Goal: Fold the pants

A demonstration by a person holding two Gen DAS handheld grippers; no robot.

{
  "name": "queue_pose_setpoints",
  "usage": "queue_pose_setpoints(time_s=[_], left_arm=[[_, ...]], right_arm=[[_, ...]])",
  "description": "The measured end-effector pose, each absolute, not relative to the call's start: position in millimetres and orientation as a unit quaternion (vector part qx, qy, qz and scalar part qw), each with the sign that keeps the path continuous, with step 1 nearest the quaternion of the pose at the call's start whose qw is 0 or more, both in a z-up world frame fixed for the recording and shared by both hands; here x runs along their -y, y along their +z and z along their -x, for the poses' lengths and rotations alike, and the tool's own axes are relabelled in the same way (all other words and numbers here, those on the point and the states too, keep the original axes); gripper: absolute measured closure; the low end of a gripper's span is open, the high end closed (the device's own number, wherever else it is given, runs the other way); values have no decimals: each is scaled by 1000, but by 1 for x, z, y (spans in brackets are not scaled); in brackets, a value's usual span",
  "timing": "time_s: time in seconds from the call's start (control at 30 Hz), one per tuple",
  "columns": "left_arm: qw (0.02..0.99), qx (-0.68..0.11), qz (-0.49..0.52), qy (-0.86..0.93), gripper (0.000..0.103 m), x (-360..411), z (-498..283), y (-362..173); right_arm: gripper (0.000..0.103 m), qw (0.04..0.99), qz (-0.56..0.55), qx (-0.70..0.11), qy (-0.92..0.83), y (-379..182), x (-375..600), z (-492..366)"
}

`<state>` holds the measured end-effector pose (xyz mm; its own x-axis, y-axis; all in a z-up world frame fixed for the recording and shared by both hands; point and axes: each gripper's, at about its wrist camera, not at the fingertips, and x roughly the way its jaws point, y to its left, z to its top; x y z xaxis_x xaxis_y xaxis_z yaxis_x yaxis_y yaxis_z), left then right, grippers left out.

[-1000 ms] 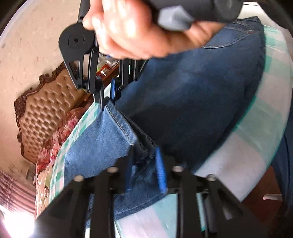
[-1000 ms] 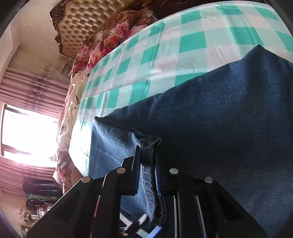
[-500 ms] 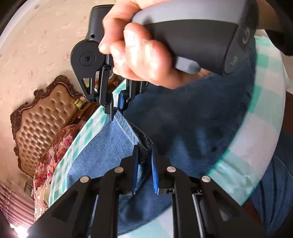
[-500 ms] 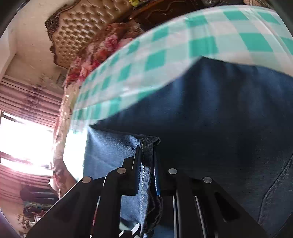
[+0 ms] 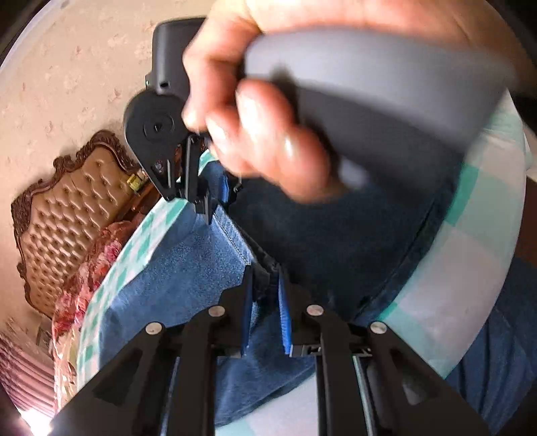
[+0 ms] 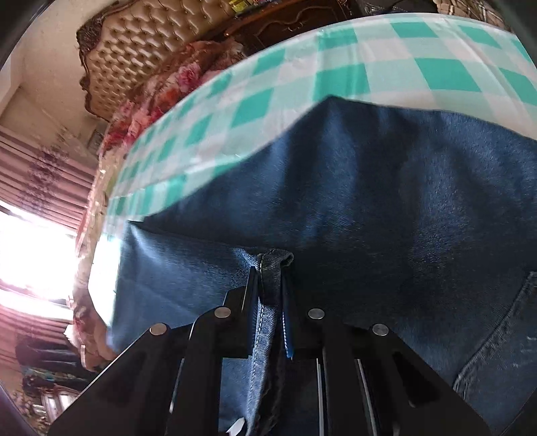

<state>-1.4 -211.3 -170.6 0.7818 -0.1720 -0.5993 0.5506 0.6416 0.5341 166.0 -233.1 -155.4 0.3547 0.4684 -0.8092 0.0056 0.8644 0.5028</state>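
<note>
While hem edge hangs pinched at two spots, fold likely under way: left gripper (image 5: 263,285) clamped narrow on jeans (image 5: 188,268) hem, right gripper (image 6: 270,285) clamped narrow on same hem further along, keeping edge taut, level. Jeans spread on checked tablecloth (image 6: 335,77). No readable labels, brands, writing.

No lettering, brand, number or sign can be read in either view. The small yellow-green packages (image 6: 240,4) on the dark carved wooden cabinet (image 6: 285,23) behind the desk are too small and blurred to read.
</note>
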Motion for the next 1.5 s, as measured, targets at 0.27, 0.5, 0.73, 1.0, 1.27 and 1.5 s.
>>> queue_pose_setpoints(time_s=[0.27, 0.5, 0.73, 1.0, 1.27, 1.5], left_arm=[[912, -262, -229, -217, 55, 168, 8, -133], [959, -274, -43, -62, 33, 15, 25, -93], [948, -312, 63, 18, 34, -95, 26, -123], [943, -330, -28, 12, 33, -68, -13, -160], [910, -309, -271, 61, 26, -52, -23, -183], [888, -276, -360, 79, 26, -40, -8, -177]], right_arm=[[86, 853, -84, -506, 96, -149, 206, -152], [58, 864, -53, -501, 14, -140, 210, -140], [54, 911, -6, -412, 0, -99, 172, -69], [55, 889, 74, -451, -22, -156, 141, -78], [55, 881, 100, -462, -28, -155, 134, -77], [55, 877, 92, -471, -20, -154, 136, -77]])
